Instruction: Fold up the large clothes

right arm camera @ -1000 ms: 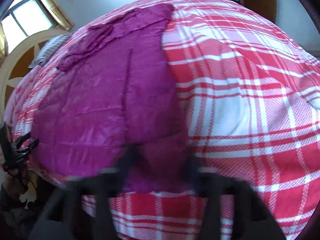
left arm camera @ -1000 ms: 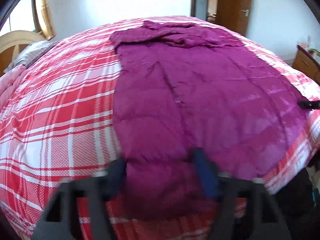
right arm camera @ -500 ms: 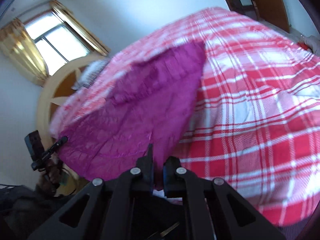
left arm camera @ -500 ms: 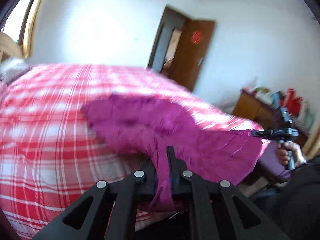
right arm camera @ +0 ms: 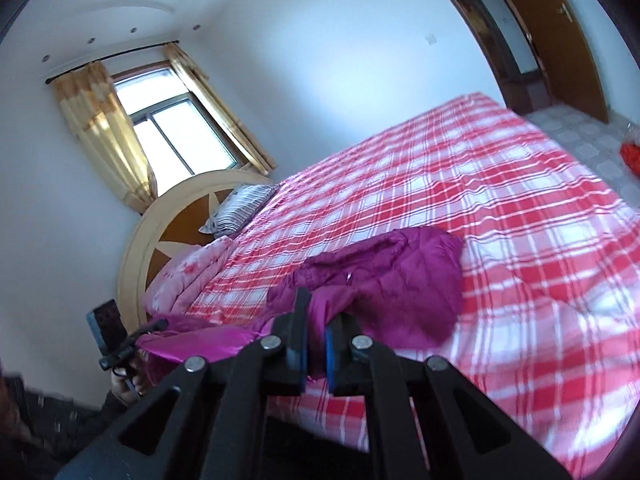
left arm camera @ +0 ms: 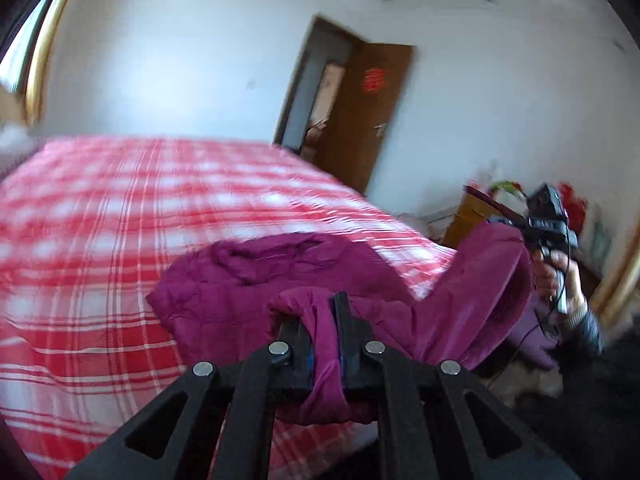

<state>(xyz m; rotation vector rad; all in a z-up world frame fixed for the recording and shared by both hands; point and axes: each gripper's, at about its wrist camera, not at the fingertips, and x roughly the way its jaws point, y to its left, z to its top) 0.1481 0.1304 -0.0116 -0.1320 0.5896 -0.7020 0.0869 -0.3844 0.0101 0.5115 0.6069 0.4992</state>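
In the left wrist view, going from nine o'clock across, the red-and-white checked bedspread [left arm camera: 132, 216] fills the left half, blurred. Near the centre, the far end of the purple quilted coat [left arm camera: 240, 276] lies bunched on the bedspread, and its near hem runs toward six o'clock into the left gripper [left arm camera: 325, 322]. The jaws of that gripper are clamped together on a fold of the purple fabric, which hangs out below the fingers. At twelve to one o'clock a brown door [left arm camera: 360, 116] stands ajar with a red emblem on it. At three o'clock the coat's other hem corner is lifted off the bed, pinched by the right gripper [left arm camera: 516, 222], with the person's hand [left arm camera: 556, 276] around its handle and a dark sleeve below it. A wooden cabinet [left arm camera: 468, 216] with blurred red items stands behind.

In the right wrist view, at nine o'clock the left gripper [right arm camera: 154, 326] holds the shiny purple hem clear of the bed edge. At ten to eleven o'clock are a window [right arm camera: 180, 132] with yellow curtains, a round headboard [right arm camera: 168, 236] and a striped pillow [right arm camera: 240, 208]. At the centre the coat [right arm camera: 400, 280] is heaped on the bedspread [right arm camera: 500, 220], one corner rising to six o'clock into the right gripper [right arm camera: 316, 324], whose jaws are closed tight on the fabric. The checked spread runs on to three o'clock.
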